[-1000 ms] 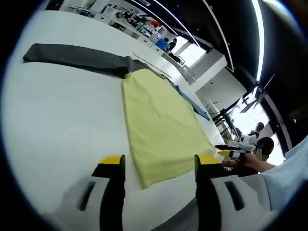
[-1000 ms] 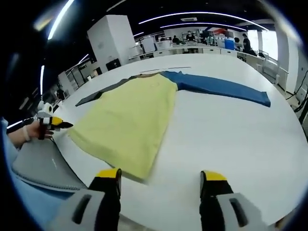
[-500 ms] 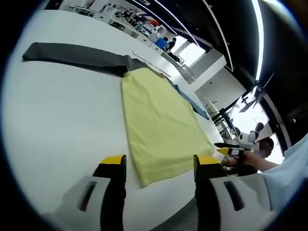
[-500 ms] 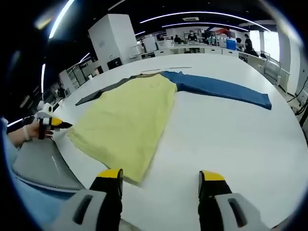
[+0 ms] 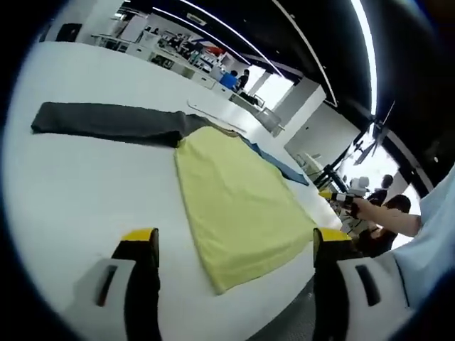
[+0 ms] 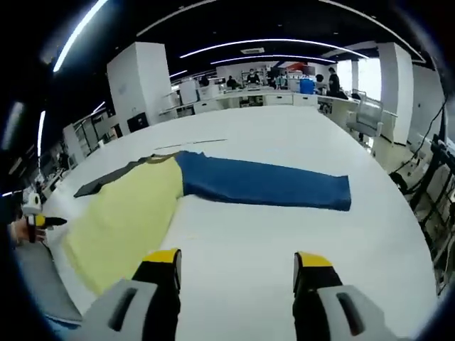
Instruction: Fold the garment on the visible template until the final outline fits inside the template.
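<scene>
A garment [image 5: 238,206] lies flat on the white table [image 5: 71,192], its grey sleeve [image 5: 106,122] and blue sleeve [image 6: 263,183] spread either side of the yellow body. Left gripper [image 5: 227,245] and right gripper [image 6: 234,264] hover with jaws wide apart, empty. Folding looks unstarted; next likely calls for gripping a sleeve.

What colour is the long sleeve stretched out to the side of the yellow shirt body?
That sleeve is blue, clearest in the right gripper view; the opposite sleeve is dark grey.

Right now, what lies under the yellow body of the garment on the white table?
Around the yellow cloth body I see the white table, with the dark grey sleeve and blue sleeve spread flat beside it. Whatever is beneath the yellow part, template included, is covered.
</scene>
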`<state>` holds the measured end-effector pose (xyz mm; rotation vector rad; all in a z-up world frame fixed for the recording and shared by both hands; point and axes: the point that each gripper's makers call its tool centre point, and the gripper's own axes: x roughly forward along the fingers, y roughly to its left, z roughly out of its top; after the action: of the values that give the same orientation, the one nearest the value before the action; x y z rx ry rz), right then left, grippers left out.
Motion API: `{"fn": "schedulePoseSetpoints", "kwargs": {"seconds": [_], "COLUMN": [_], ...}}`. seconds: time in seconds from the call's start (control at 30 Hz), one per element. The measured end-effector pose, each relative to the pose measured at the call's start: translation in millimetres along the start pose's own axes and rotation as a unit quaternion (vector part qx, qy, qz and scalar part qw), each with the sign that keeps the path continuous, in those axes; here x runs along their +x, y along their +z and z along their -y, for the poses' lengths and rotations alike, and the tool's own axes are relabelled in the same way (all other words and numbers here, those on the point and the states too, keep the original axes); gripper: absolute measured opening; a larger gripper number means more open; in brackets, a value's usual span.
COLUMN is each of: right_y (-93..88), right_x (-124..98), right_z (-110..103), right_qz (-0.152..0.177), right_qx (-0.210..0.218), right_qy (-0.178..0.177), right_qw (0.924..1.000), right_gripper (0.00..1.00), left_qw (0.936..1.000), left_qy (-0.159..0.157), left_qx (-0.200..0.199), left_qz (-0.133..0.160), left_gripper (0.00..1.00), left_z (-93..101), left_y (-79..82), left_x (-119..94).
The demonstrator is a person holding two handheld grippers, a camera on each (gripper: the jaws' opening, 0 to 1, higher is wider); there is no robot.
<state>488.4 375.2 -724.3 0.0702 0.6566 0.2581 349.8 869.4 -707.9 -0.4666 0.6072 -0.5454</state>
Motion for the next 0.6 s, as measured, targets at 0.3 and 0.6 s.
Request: {"fn": "schedulePoseSetpoints", "kwargs": {"seconds": [0.3, 0.6], "right_y": [20.9, 26.1], "right_x": [13.8, 33.5], "right_z": [63.8, 71.5], "right_qz": [0.05, 0.053], "right_qx": [0.117, 0.163], "right_qy": [-0.085, -0.096], "right_qw": [0.9883, 0.9805], "right_gripper": [0.57, 0.51], "left_qw": [0.9995, 0.9993], "left_qy": [0.02, 0.033], "left_qx": [0.025, 0.013], "left_qz": [-0.003, -0.008], "left_gripper": [0.99, 0.99], "left_z": [-1.2, -7.7], "left_y": [3.7, 9.7], "left_x": [-11.3, -17.2]}}
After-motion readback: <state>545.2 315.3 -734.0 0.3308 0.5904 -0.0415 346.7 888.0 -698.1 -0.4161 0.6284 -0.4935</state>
